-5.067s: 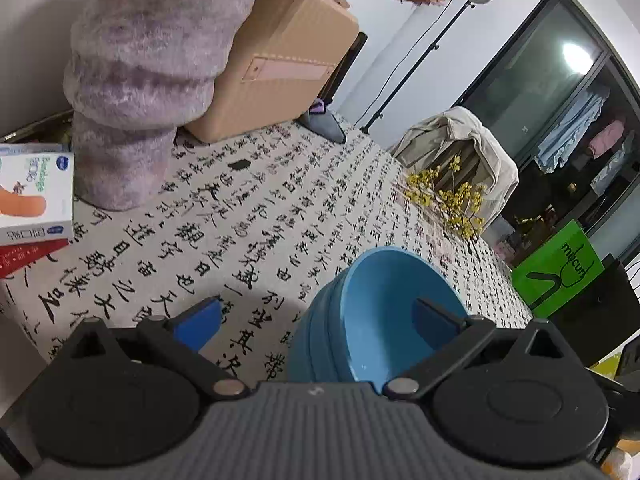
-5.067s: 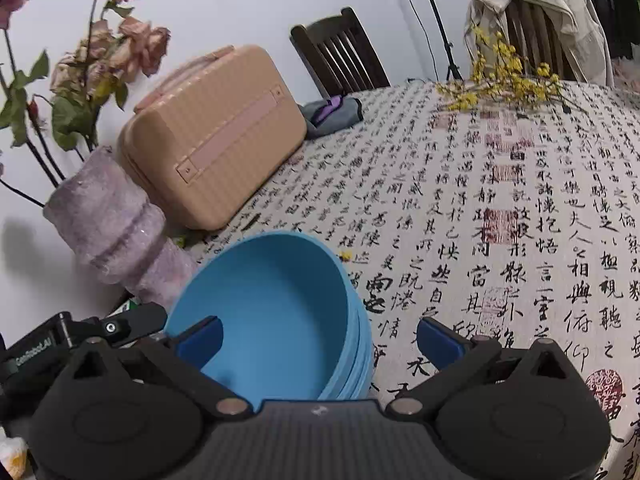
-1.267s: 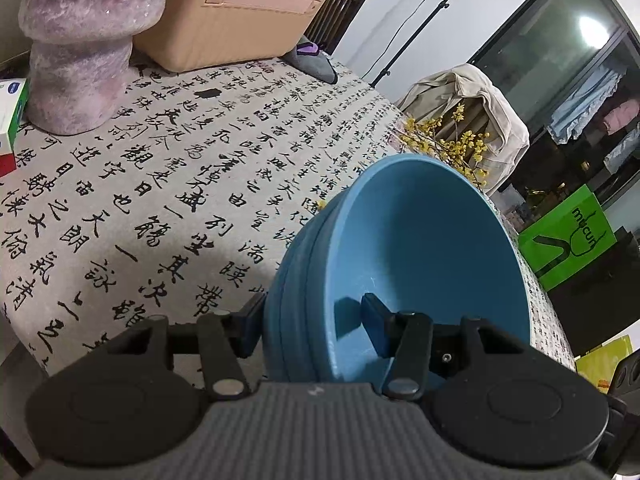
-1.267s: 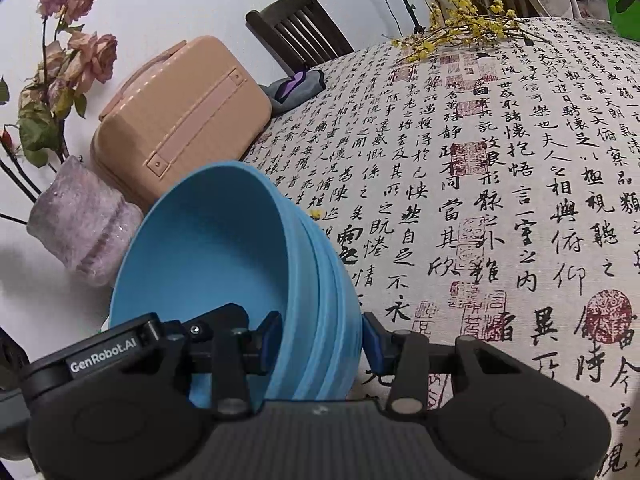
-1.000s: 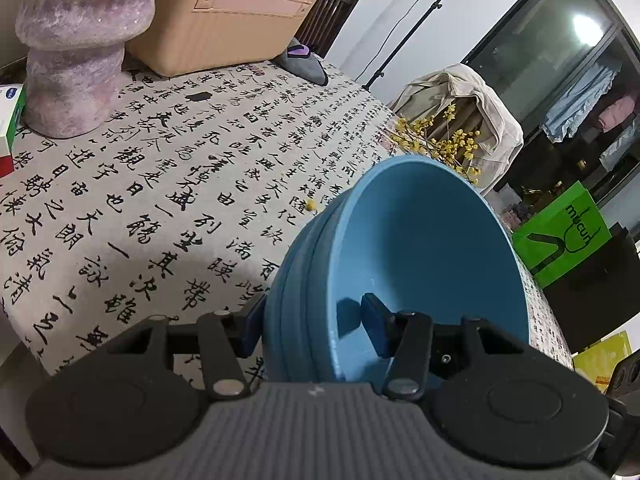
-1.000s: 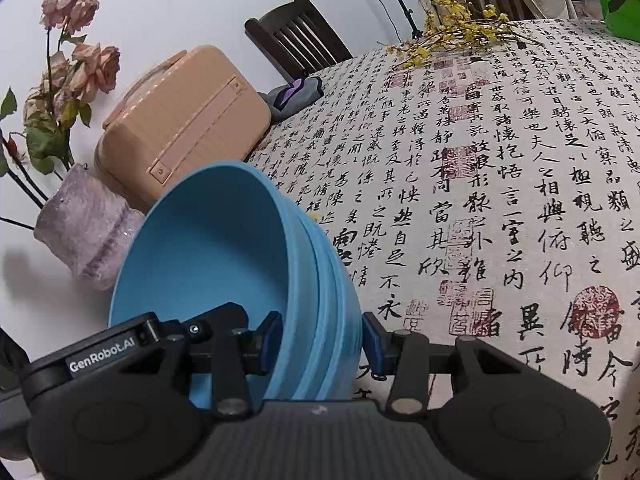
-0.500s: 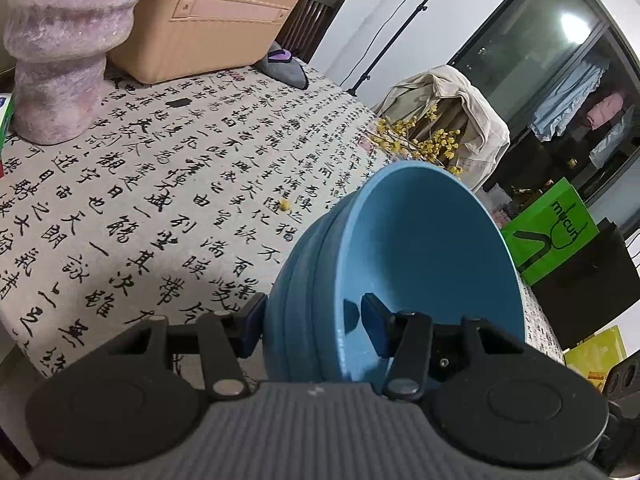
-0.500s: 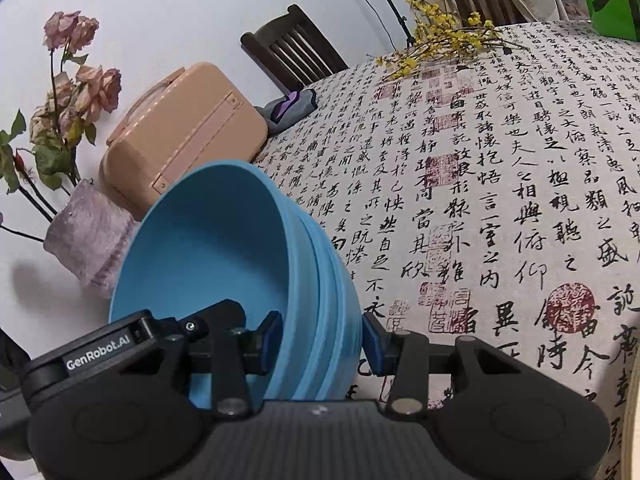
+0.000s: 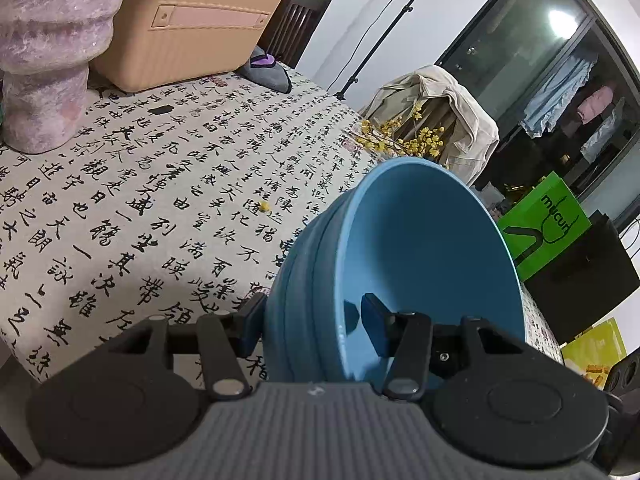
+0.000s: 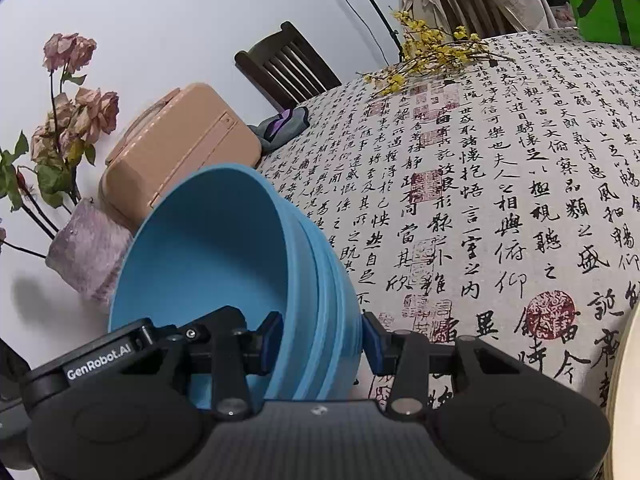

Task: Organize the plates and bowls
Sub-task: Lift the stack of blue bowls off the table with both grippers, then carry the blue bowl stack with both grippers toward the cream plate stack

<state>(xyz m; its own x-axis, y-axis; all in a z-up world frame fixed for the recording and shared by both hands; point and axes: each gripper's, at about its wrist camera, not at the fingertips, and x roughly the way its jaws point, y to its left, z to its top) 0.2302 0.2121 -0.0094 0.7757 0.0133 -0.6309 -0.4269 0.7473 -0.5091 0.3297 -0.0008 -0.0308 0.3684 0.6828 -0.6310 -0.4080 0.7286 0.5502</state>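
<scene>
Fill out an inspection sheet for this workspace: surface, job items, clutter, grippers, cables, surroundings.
Surface: table under a calligraphy-print tablecloth.
Job's things: stack of blue bowls, nested, tilted, held off the cloth.
Clutter: beige case; purple textured vase with dried roses; yellow flower sprigs; grey-purple cloth.
Grippers: left gripper and right gripper each shut on the stack's rim, one finger inside, one outside.
Cables: a thin cable by the light stand.
Surroundings: dark wooden chair; chair draped with a beige jacket; green bag; hanging clothes.
</scene>
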